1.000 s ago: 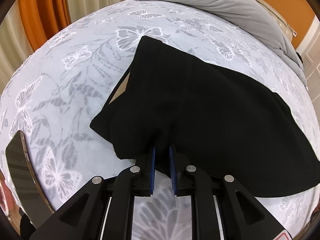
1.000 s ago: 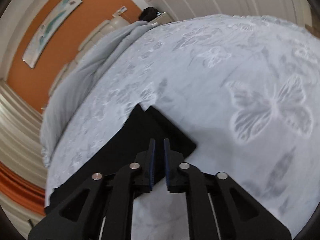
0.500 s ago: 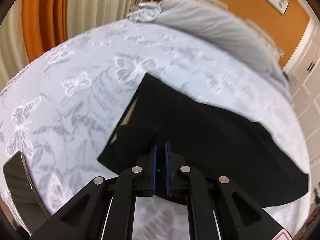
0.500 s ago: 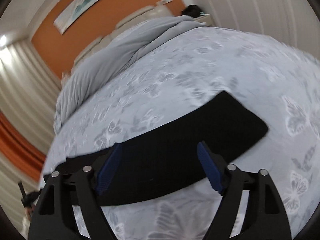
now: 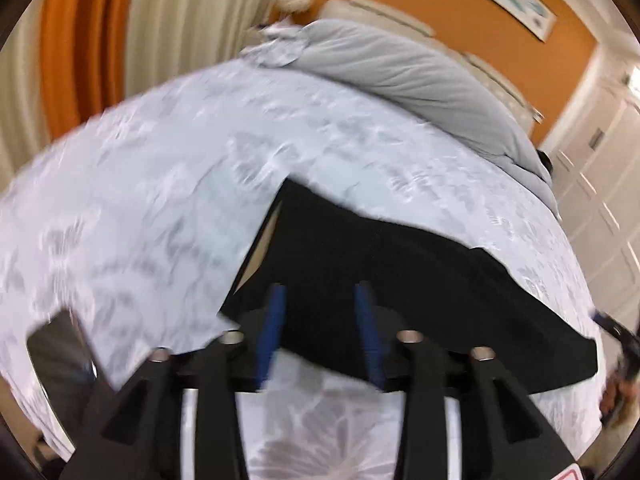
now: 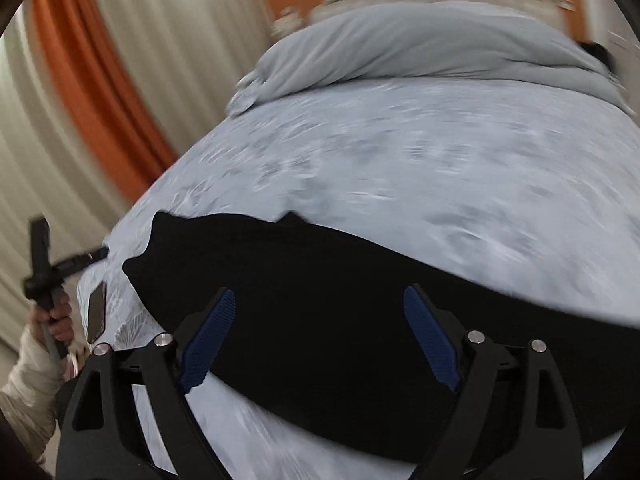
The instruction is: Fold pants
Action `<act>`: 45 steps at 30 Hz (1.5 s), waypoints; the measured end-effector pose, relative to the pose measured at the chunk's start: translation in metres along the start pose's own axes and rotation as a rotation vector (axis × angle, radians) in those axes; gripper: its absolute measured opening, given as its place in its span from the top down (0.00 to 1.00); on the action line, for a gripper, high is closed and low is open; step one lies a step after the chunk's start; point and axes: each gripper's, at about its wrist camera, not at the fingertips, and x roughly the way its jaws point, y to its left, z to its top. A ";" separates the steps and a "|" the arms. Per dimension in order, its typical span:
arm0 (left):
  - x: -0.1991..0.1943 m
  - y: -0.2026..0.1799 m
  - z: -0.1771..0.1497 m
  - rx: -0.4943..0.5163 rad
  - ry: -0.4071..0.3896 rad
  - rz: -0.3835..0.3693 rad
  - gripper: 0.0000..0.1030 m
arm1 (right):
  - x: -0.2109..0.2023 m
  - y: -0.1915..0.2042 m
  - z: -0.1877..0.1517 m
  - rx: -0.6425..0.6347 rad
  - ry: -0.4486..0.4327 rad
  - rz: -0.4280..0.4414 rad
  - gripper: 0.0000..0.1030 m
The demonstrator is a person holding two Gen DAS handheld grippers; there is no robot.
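Black pants (image 5: pixel 380 276) lie folded lengthwise as a long band across the butterfly-print bedspread (image 5: pixel 160 208), waist end to the left with a tan inner label showing. My left gripper (image 5: pixel 320 312) hovers over that waist end. Its jaws are opening and the blue pads stand clear of the cloth, holding nothing. In the right wrist view the pants (image 6: pixel 320 276) stretch from left to right under my right gripper (image 6: pixel 320 320). Its jaws are opening wide above the middle of the band, with nothing gripped. Both views are blurred by motion.
A dark phone (image 5: pixel 56 344) lies on the bedspread's near left corner, also visible as the phone (image 6: pixel 96 312) beside the pants. A person's hand (image 6: pixel 56 320) holds the other tool at the left. A grey duvet (image 6: pixel 420 48) is heaped at the headboard. Curtains (image 5: pixel 120 40) hang left.
The left gripper let go of the waist end, its jaws parted and it rose. The right gripper released the leg end, opened wide, rolled and swept sideways along the pants.
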 end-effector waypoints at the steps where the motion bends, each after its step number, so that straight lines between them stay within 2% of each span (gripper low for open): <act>1: 0.003 -0.005 0.005 -0.004 -0.001 -0.015 0.45 | 0.022 0.008 0.009 -0.015 0.023 0.009 0.24; 3: 0.020 -0.011 0.018 -0.026 0.006 -0.046 0.44 | 0.073 0.022 0.029 -0.055 0.067 -0.008 0.28; 5: 0.053 -0.012 0.026 -0.028 0.071 0.009 0.44 | 0.109 0.024 0.041 -0.078 0.113 -0.022 0.28; 6: 0.077 -0.006 0.024 -0.023 0.142 0.049 0.45 | 0.127 0.023 0.047 -0.074 0.147 -0.007 0.28; 8: 0.101 0.007 0.011 -0.030 0.236 0.073 0.65 | 0.148 0.018 0.056 -0.061 0.175 0.032 0.27; 9: 0.106 0.013 0.004 -0.023 0.260 0.075 0.73 | 0.157 0.013 0.060 -0.042 0.203 0.100 0.27; 10: 0.102 0.016 -0.003 0.005 0.229 0.051 0.73 | 0.162 0.012 0.063 -0.028 0.227 0.147 0.27; 12: 0.095 0.020 -0.013 0.055 0.211 0.056 0.76 | 0.178 0.003 0.069 0.002 0.301 0.241 0.27; 15: 0.086 0.032 -0.025 0.063 0.192 0.019 0.77 | 0.195 -0.019 0.075 0.048 0.370 0.276 0.27; 16: 0.085 0.037 -0.025 0.053 0.188 0.004 0.78 | 0.197 -0.024 0.076 0.048 0.381 0.280 0.26; 18: 0.084 0.045 -0.025 0.018 0.182 -0.030 0.80 | 0.207 -0.029 0.075 0.055 0.445 0.380 0.27; 21: 0.086 0.054 -0.023 -0.023 0.180 -0.053 0.81 | 0.207 -0.020 0.070 -0.007 0.475 0.485 0.28; 22: 0.087 0.052 -0.022 -0.024 0.177 -0.045 0.81 | 0.207 -0.016 0.071 -0.017 0.458 0.510 0.30; 23: 0.087 0.048 -0.022 -0.018 0.172 -0.034 0.81 | 0.210 -0.013 0.074 -0.012 0.442 0.516 0.47; 24: 0.085 0.045 -0.023 -0.002 0.165 -0.016 0.81 | 0.210 -0.008 0.078 -0.013 0.419 0.518 0.60; 25: 0.086 0.038 -0.021 0.026 0.153 0.020 0.81 | 0.210 0.001 0.083 -0.037 0.397 0.480 0.76; 26: 0.086 0.034 -0.021 0.039 0.143 0.039 0.82 | 0.207 0.012 0.088 -0.100 0.368 0.402 0.93; 28: 0.090 0.027 -0.017 0.071 0.125 0.092 0.82 | 0.204 0.015 0.097 -0.168 0.303 0.291 0.96; 29: 0.094 0.025 -0.016 0.082 0.122 0.112 0.82 | 0.208 0.004 0.101 -0.174 0.256 0.172 1.00; 31: 0.100 0.021 -0.014 0.096 0.107 0.141 0.82 | 0.219 -0.033 0.105 -0.076 0.208 -0.027 1.00; 32: 0.100 0.019 -0.013 0.107 0.095 0.160 0.82 | 0.212 -0.047 0.105 -0.013 0.188 -0.036 1.00; 33: 0.099 0.017 -0.012 0.120 0.085 0.181 0.81 | 0.200 -0.050 0.104 0.017 0.159 0.003 1.00; 35: 0.090 0.013 -0.011 0.140 0.059 0.226 0.69 | 0.160 -0.038 0.093 0.005 0.116 0.114 0.91; 36: 0.083 0.014 -0.010 0.137 0.039 0.230 0.62 | 0.150 -0.032 0.088 -0.006 0.126 0.148 0.89; 37: 0.072 0.014 -0.009 0.126 0.013 0.214 0.61 | 0.138 -0.018 0.076 -0.033 0.147 0.204 0.87; 39: 0.057 0.013 -0.004 0.096 -0.027 0.172 0.60 | 0.137 0.004 0.060 -0.082 0.184 0.235 0.88; 41: 0.054 0.004 0.008 0.068 -0.034 0.120 0.49 | 0.160 0.020 0.048 -0.128 0.246 0.200 0.91; 42: 0.062 -0.002 0.015 0.057 -0.019 0.117 0.44 | 0.185 0.019 0.046 -0.140 0.287 0.140 0.96; 43: 0.073 -0.007 0.020 0.053 0.010 0.132 0.41 | 0.210 0.012 0.048 -0.127 0.295 0.074 1.00; 45: 0.109 -0.012 0.024 0.048 0.097 0.203 0.41 | 0.226 0.001 0.065 -0.045 0.235 0.083 1.00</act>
